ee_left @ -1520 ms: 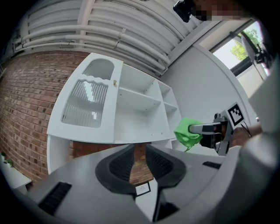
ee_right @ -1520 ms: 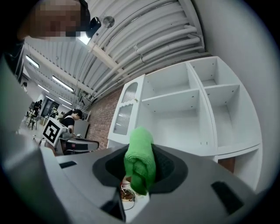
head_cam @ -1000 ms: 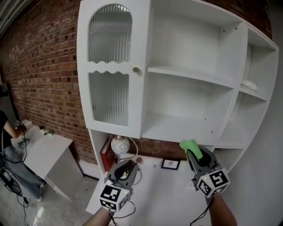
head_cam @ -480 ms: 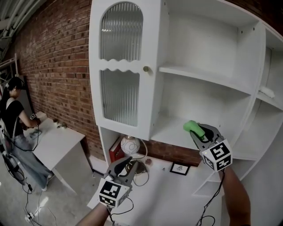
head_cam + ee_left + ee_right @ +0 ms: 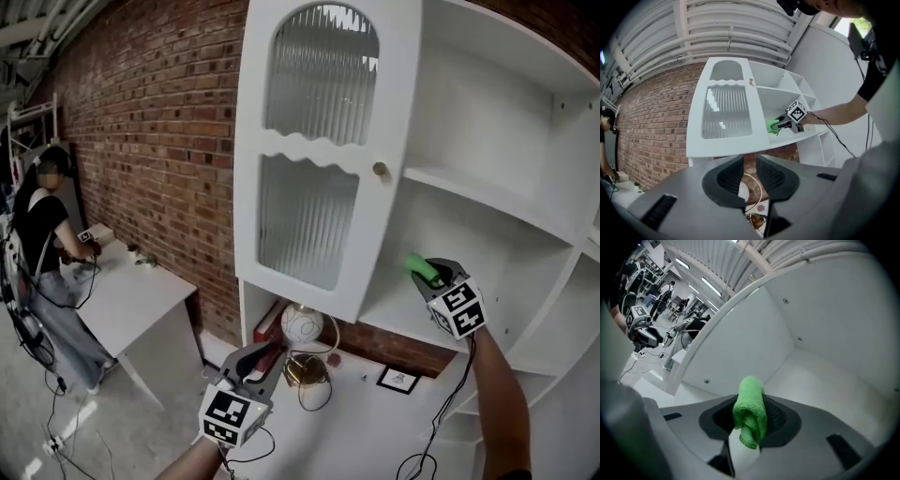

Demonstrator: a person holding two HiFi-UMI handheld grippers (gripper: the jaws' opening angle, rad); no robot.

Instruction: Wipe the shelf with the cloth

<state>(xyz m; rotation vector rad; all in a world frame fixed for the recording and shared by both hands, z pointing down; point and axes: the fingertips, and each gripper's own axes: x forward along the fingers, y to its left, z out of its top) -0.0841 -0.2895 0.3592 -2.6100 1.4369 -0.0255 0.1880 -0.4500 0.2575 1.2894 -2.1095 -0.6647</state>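
Shelf (image 5: 403, 302): white lower board of the brick-wall cabinet.
Door (image 5: 309, 169): ribbed glass, swung open left of shelf.
Left gripper (image 5: 251, 361): low, below cabinet; jaws narrowly apart, holding nothing.
Right gripper (image 5: 428, 274): over shelf; jaws pinching cloth.
Cloth (image 5: 750, 411): green, folded, over shelf; contact unclear.

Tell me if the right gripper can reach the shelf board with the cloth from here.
Probably yes: the right gripper holds the green cloth over the bare shelf, the door stands open, and nothing lies between.
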